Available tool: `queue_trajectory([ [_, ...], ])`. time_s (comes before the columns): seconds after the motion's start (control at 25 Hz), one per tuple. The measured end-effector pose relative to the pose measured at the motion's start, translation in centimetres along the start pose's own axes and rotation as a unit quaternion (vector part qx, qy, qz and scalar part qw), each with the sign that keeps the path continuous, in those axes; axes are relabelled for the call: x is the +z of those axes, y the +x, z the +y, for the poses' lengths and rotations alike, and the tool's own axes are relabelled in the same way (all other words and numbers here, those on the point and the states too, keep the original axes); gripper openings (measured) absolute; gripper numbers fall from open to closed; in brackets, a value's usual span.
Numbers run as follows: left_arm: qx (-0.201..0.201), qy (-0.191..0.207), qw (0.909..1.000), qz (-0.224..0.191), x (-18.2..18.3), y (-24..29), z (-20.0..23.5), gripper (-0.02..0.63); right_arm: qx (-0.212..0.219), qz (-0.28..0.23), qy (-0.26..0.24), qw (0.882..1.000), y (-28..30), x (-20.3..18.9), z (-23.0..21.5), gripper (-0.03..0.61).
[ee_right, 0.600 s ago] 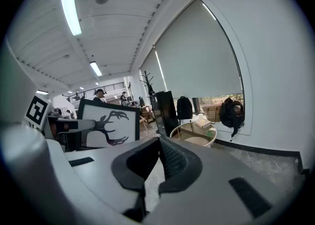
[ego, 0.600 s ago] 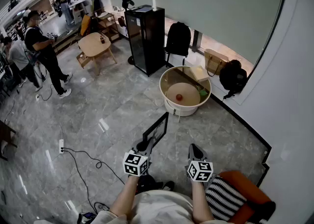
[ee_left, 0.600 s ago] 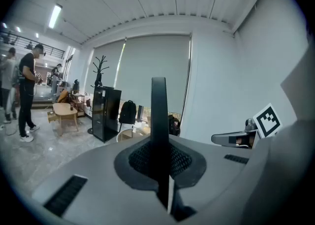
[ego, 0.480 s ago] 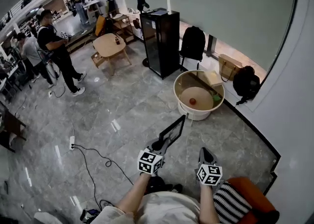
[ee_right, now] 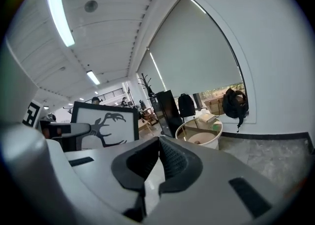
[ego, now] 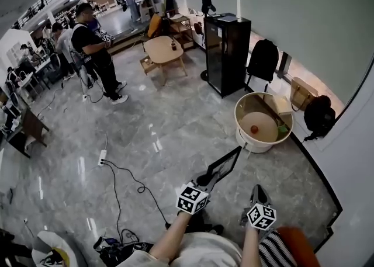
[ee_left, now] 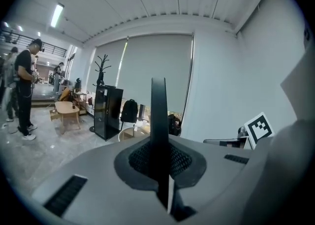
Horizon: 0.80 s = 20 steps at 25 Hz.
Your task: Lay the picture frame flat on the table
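1. Far back on the left stands a wood table point(ego: 156, 48), well apart from me. I cannot tell whether it is the one the task means.
2. My left gripper point(ego: 205, 179) is clamped on the frame point(ego: 227, 165). In the left gripper view the frame point(ee_left: 158, 115) stands edge-on between the pads, which press on both of its faces.
3. The frame is in the air over the floor, upright and tilted away from me, with no table under it. The right gripper view shows its front point(ee_right: 106, 123): a dark border round a white sheet with an antler print.
4. I judge the frame light and stiff, but probably glazed, so it is fragile and will be slick under the pads. Held by one edge, it will lever in the grip. The border is the place to pinch, never the front.
5. My right gripper point(ego: 257, 193) hangs just beside the left, with its jaws together on nothing point(ee_right: 157, 143). It is free to steady the far edge.
6. Ahead on the right is a round table point(ego: 252, 144) with a raised rim. It is the nearer one and already holds a few things, so laying the frame down there would need care.
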<state>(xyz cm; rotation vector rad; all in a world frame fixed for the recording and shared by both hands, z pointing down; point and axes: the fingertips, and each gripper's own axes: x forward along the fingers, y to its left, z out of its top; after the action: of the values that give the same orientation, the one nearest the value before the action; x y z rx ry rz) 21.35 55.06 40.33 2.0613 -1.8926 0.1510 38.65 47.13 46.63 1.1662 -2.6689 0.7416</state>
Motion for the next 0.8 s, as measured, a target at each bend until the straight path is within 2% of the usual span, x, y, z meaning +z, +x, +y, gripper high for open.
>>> queue_trajectory([
  [0.12,0.01,-0.005,0.9999,-0.003,0.4,0.1,1.5,0.026,0.01,0.001,0.009,1.0,1.3,0.5,0.2,0.032],
  [0.28,0.028,-0.006,0.9994,-0.02,1.9,0.3,3.6,0.026,0.024,0.002,-0.006,1.0,2.8,1.3,1.3,0.032],
  [0.4,0.034,-0.007,0.9993,-0.017,2.2,1.0,4.9,0.026,0.033,0.001,-0.004,0.999,3.7,1.9,1.7,0.032],
  [0.64,0.02,-0.013,0.9997,-0.007,2.5,3.6,7.7,0.026,0.023,0.001,0.005,1.0,5.9,2.7,1.2,0.032],
  [0.8,-0.001,-0.02,0.9998,-0.009,3.9,7.5,8.8,0.026,0.005,-0.001,0.008,1.0,8.0,4.6,-0.6,0.032],
])
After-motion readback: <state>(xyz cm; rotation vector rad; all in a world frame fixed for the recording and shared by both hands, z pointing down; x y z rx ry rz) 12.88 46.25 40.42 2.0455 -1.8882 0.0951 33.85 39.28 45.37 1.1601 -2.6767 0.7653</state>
